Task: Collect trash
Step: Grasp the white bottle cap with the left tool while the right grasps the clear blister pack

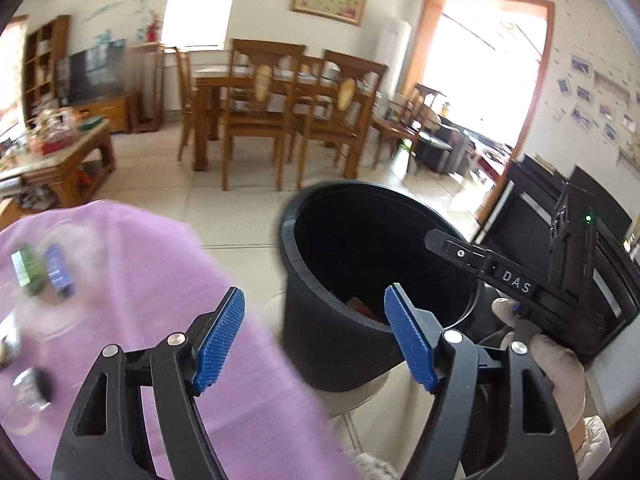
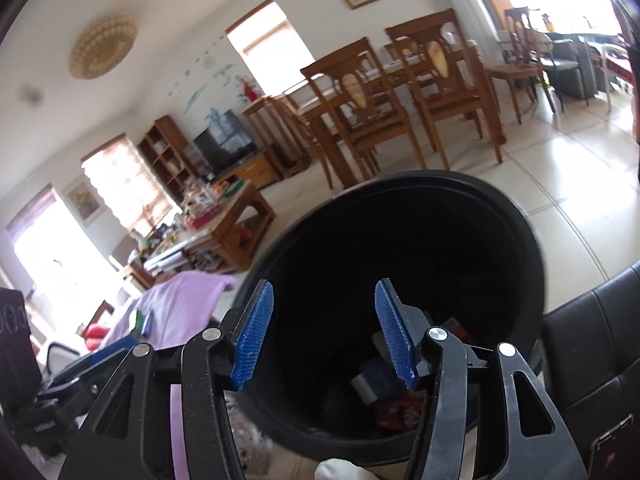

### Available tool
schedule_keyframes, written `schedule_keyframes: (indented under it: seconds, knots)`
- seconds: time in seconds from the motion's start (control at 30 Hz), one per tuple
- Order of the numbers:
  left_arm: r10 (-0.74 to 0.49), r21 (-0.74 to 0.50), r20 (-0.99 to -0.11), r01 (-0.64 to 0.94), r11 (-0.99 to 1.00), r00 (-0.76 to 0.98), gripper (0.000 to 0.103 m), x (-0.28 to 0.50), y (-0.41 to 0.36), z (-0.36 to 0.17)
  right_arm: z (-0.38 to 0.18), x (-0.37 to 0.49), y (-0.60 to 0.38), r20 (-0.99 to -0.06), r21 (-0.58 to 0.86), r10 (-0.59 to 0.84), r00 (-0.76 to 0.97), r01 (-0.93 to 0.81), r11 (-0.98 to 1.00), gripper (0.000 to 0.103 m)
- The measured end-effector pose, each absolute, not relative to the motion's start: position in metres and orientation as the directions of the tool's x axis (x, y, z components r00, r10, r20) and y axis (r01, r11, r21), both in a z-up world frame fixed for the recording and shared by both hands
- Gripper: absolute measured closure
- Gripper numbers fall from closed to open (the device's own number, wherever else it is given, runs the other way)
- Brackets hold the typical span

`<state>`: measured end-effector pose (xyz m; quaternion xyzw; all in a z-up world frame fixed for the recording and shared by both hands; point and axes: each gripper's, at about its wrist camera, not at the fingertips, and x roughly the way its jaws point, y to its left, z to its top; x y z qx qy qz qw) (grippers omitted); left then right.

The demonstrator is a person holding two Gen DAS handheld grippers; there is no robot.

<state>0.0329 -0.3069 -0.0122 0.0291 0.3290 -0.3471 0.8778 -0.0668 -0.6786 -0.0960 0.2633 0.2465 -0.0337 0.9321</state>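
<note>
A black round trash bin (image 1: 332, 336) stands on the floor beside a purple cloth (image 1: 132, 280); it fills the right wrist view (image 2: 532, 264). Trash pieces (image 2: 384, 396) lie at its bottom. My left gripper (image 1: 316, 340) is open and empty, in front of the bin's near wall. My right gripper (image 2: 324, 332) is open and empty, held over the bin's mouth; it shows in the left wrist view (image 1: 500, 276) at the bin's right rim. A green box (image 1: 28, 274), a blue box (image 1: 60, 270) and blurred small items (image 1: 30, 392) lie on the cloth.
A cluttered wooden coffee table (image 1: 64, 160) stands at the left. A dining table with chairs (image 1: 280, 108) is at the back. A black leather seat (image 2: 596, 344) is at the right. A TV (image 1: 96, 70) is on the far wall.
</note>
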Motion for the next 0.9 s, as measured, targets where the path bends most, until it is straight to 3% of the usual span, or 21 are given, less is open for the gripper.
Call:
schedule_keyframes:
  seconds: [0.3, 0.4, 0.6, 0.77, 0.83, 0.9]
  knots:
    - [-0.432, -0.167, -0.587, 0.419, 0.892, 0.685, 0.031, 0.052, -0.162, -0.001, -0.062, -0.018, -0.563, -0.493, 0.395, 0.208, 0.845, 0.004, 0.919, 0.045]
    - [-0.399, -0.196, -0.618, 0.359, 0.913, 0.677, 0.032, 0.070, -0.116, -0.007, -0.058, 0.003, -0.509, -0.522, 0.353, 0.281, 0.805, -0.096, 0.931, 0.045]
    - [-0.298, -0.133, -0.704, 0.293, 0.947, 0.645, 0.032, 0.118, -0.070, -0.028, -0.065, 0.038, -0.407, -0.603, 0.280, 0.386, 0.698, -0.268, 0.922, 0.043]
    - [-0.277, -0.110, -0.751, 0.299, 0.948, 0.600, 0.046, 0.137, -0.053, -0.051, -0.082, 0.061, -0.349, -0.680, 0.204, 0.375, 0.630, -0.329, 0.922, 0.040]
    - [-0.284, -0.108, -0.754, 0.315, 0.943, 0.592, 0.057, 0.140, -0.053, -0.055, -0.086, 0.070, -0.334, -0.700, 0.190, 0.370, 0.611, -0.341, 0.921, 0.040]
    - [-0.275, -0.093, -0.757, 0.318, 0.943, 0.593, 0.059, 0.142, -0.051, -0.058, -0.095, 0.072, -0.323, -0.712, 0.175, 0.365, 0.600, -0.352, 0.919, 0.040]
